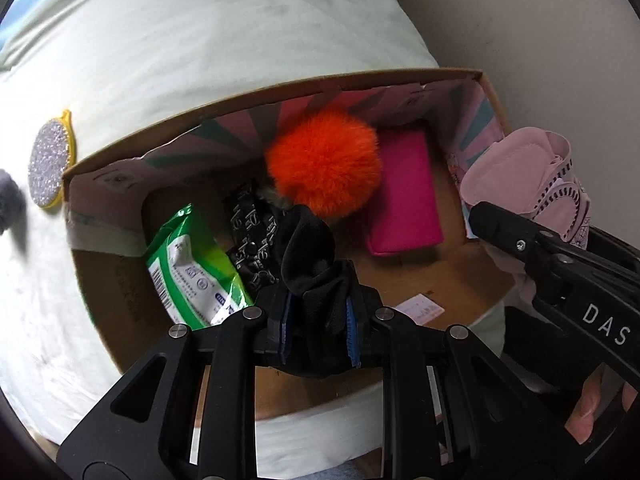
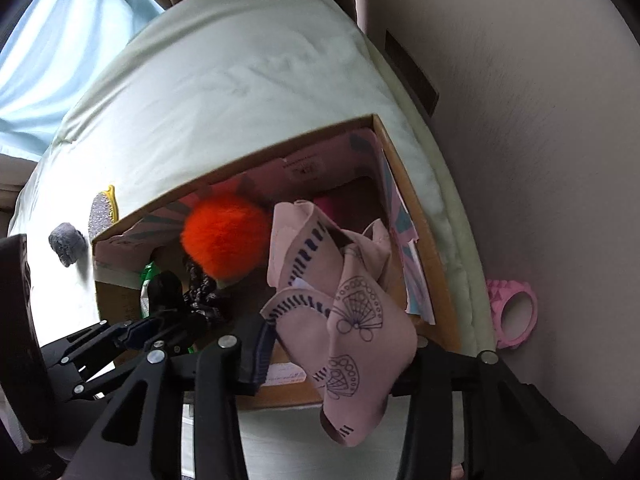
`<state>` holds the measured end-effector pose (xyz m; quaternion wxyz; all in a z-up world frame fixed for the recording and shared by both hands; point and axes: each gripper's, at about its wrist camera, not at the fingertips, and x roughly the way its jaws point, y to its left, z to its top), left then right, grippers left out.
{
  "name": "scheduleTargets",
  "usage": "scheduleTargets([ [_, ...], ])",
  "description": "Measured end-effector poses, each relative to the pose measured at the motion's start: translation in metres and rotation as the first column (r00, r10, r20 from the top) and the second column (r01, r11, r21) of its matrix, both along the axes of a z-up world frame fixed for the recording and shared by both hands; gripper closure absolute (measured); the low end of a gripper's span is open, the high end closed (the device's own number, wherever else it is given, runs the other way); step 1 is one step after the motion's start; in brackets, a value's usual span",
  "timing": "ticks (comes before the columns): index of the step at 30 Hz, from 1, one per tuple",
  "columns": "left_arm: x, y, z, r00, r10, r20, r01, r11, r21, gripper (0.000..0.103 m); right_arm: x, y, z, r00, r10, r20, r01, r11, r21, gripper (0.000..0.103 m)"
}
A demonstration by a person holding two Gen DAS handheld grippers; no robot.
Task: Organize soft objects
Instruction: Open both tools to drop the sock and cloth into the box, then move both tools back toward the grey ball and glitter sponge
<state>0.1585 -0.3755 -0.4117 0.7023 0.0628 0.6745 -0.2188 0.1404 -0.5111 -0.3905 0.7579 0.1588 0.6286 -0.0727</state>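
Observation:
An open cardboard box [image 1: 280,90] lies on a pale bed. Inside are an orange fluffy pompom [image 1: 324,160], a magenta pouch [image 1: 404,192], a green wipes packet [image 1: 196,264] and a black patterned cloth [image 1: 250,232]. My left gripper [image 1: 318,324] is shut on a black soft cloth [image 1: 308,252] above the box's near side. My right gripper [image 2: 340,344] is shut on a pink printed cloth [image 2: 340,300], held over the box's [image 2: 240,156] right part; the cloth also shows in the left wrist view [image 1: 516,168].
A glittery yellow-rimmed pad [image 1: 50,168] and a grey fuzzy ball [image 2: 66,244] lie on the bed left of the box. A pink foam roller [image 2: 514,312] sits by the wall on the right. A wall runs close along the bed's right side.

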Motion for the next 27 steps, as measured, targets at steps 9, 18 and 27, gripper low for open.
scheduleTargets([
  [9, 0.001, 0.009, 0.013, 0.998, 0.010, 0.058, -0.012, 1.000, 0.025, 0.000, 0.001, -0.006, 0.001, 0.998, -0.027, 0.054, 0.026, 0.999, 0.022, 0.000],
  [18, -0.003, 0.027, 0.027, 0.998, 0.027, 0.056, -0.029, 0.999, 0.040, 0.000, -0.007, -0.006, 0.008, 0.992, -0.052, 0.113, 0.049, 0.998, 0.029, 0.000],
  [27, -0.015, 0.048, 0.078, 0.991, 0.016, 0.135, -0.021, 0.999, 0.036, 0.000, -0.022, 0.011, 0.047, 0.985, -0.017, 0.173, 0.018, 1.000, -0.006, 0.000],
])
